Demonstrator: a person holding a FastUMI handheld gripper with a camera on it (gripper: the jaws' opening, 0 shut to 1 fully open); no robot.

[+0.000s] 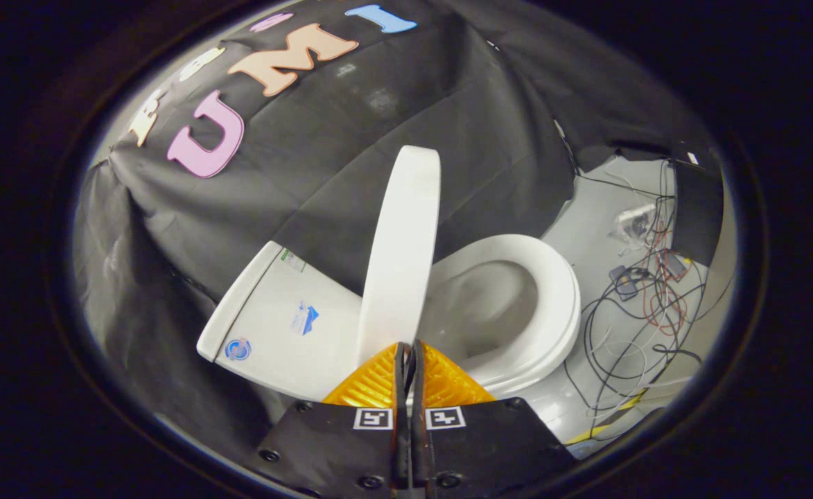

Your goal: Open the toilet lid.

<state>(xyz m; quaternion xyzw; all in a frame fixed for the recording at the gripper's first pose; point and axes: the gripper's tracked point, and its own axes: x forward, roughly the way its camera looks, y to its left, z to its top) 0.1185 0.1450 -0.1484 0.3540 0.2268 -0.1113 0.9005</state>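
Fingers [407,357] closed beside raised toilet lid [403,256]

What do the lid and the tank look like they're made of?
Lid, raised on edge just ahead of the gripper, whose fingers are shut with no clear hold: probably glossy white plastic, thin with a smooth sheen. Tank: likely glazed ceramic, thick and shiny, though the look leaves it open.

The setting is a recording booth, not a bathroom: a toilet [351,326] stands against draped black cloth [351,152], with loose cables [628,326] and small electronic devices [633,220] on the bare floor [586,229].
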